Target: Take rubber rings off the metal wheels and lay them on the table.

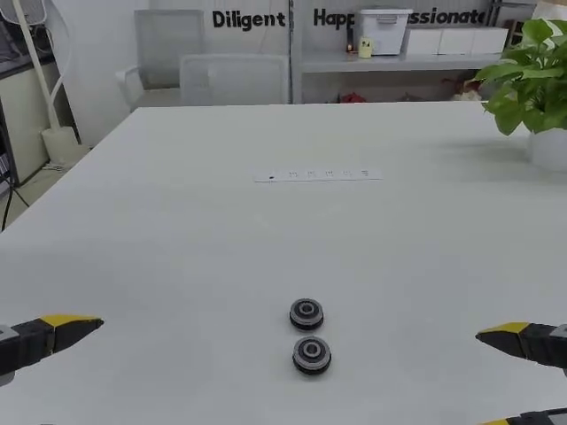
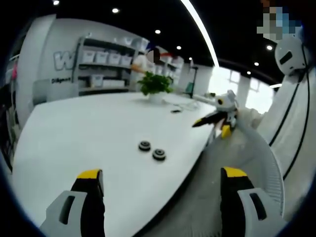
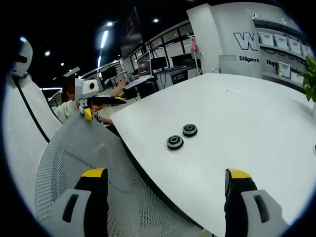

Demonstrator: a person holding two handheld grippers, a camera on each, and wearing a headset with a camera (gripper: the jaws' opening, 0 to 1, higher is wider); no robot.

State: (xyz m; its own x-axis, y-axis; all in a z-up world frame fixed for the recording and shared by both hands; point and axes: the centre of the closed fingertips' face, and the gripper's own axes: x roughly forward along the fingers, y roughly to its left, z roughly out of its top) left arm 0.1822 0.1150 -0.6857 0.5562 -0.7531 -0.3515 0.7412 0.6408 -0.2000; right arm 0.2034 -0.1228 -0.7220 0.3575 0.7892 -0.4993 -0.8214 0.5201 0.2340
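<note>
- The left gripper had its jaws wide apart with nothing between them. The right gripper was the same, wide and bare.
- Ahead of both pairs of jaws, well apart from the tips, the near wheel sat flat on the table. The far wheel sat just beyond it, the two almost touching.
- In each gripper view the pair lay in line with the gap between that gripper's jaws.
- The near wheel seemed to wear its dark rubber ring, and so did the far one. By that, the task stood at its first reach-in, with no ring off yet.
- The next move likely called for bringing both grippers inward. One would pin a wheel while the other narrowed onto the ring's edge to peel it. So small and low a wheel might slide.
- Farther past the jaws lay a socket strip, and a potted plant stood farthest off, on the right gripper's side.
</note>
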